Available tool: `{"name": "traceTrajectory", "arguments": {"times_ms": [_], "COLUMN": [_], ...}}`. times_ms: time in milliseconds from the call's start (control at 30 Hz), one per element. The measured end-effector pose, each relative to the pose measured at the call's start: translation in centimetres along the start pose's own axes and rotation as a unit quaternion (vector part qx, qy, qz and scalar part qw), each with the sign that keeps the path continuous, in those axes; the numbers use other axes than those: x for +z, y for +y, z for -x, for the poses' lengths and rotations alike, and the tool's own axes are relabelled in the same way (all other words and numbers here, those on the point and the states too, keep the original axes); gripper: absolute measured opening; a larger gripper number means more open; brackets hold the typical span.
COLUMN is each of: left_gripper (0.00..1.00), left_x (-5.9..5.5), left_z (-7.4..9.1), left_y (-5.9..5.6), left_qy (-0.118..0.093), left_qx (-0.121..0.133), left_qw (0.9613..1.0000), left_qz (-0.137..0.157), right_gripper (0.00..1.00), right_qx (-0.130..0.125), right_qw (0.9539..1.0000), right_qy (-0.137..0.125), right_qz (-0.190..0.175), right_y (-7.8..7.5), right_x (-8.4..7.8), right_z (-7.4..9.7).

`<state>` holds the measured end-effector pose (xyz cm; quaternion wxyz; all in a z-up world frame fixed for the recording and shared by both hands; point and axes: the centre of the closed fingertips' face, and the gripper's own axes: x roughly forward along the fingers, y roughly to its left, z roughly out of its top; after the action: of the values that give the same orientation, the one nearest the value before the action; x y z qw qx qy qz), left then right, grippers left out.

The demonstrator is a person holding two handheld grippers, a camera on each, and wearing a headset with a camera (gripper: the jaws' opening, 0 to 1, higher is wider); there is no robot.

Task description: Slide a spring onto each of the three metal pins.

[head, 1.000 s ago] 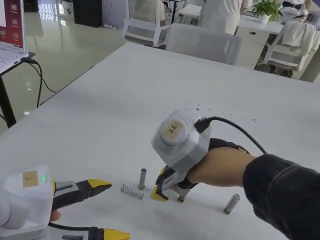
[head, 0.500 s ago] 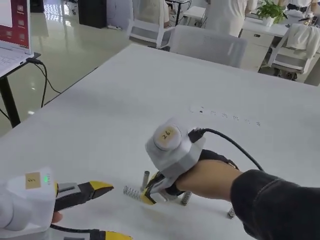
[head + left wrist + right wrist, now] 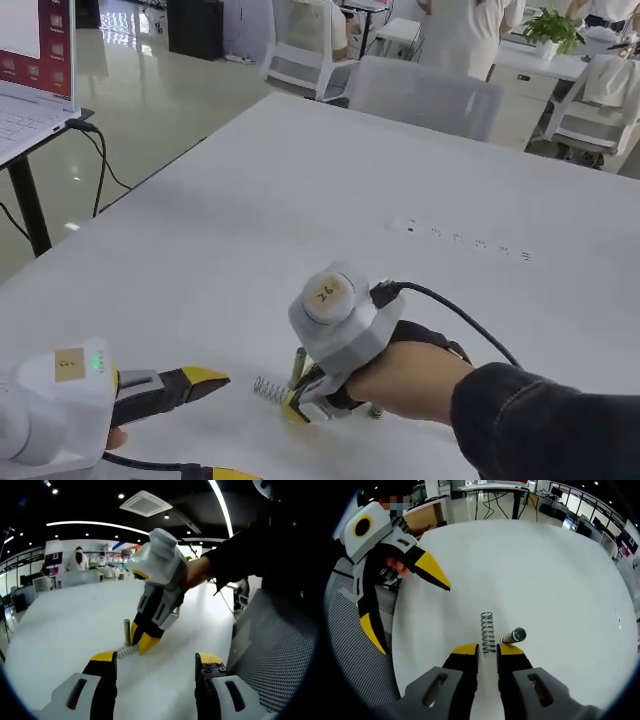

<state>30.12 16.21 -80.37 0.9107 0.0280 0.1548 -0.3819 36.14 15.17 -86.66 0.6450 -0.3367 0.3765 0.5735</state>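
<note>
A loose spring (image 3: 268, 389) lies flat on the white table (image 3: 300, 220), just left of an upright metal pin (image 3: 299, 366). My right gripper (image 3: 296, 405) reaches down to the spring's right end. In the right gripper view the spring (image 3: 487, 631) points away from me. Its near end sits between the narrow jaws of my right gripper (image 3: 489, 649), with the pin (image 3: 513, 636) just to the right. My left gripper (image 3: 215, 425) hovers open at the lower left, holding nothing. From the left gripper (image 3: 156, 657) I see the pin (image 3: 127, 630) and the spring (image 3: 127, 651).
A laptop (image 3: 30, 60) stands on a side desk at the far left, with a cable (image 3: 100, 160) hanging from it. Chairs (image 3: 420, 95) line the table's far edge. The right gripper's black cable (image 3: 450, 305) trails over the hand. A mesh chair (image 3: 280, 650) is close behind.
My right gripper has moved left, away from a spring standing upright, to the loose spring beside the bare pin. The left gripper has stayed put. The head camera has shifted.
</note>
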Motion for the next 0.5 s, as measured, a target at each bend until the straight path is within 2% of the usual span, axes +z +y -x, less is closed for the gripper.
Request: {"name": "traceTrajectory", "arguments": {"times_ms": [133, 200, 500], "left_gripper": [0.58, 0.58, 0.57], "left_x": [-0.02, -0.04, 0.0], "left_z": [0.07, 0.02, 0.03], "left_y": [0.07, 0.01, -0.16], "left_qy": [0.0, 0.0, 0.0], "left_qx": [0.002, 0.002, 0.001], "left_qw": [1.0, 1.0, 1.0], "left_qz": [0.001, 0.001, 0.001], "right_gripper": [0.11, 0.08, 0.08], "right_qx": [0.0, -0.005, 0.001], "right_qw": [1.0, 0.9998, 0.9997], "right_qy": [-0.002, -0.001, 0.011], "right_qz": [-0.001, 0.021, 0.02], "right_y": [0.06, 0.06, 0.76], "right_x": [0.07, 0.01, -0.53], "right_z": [-0.01, 0.0, 0.75]}}
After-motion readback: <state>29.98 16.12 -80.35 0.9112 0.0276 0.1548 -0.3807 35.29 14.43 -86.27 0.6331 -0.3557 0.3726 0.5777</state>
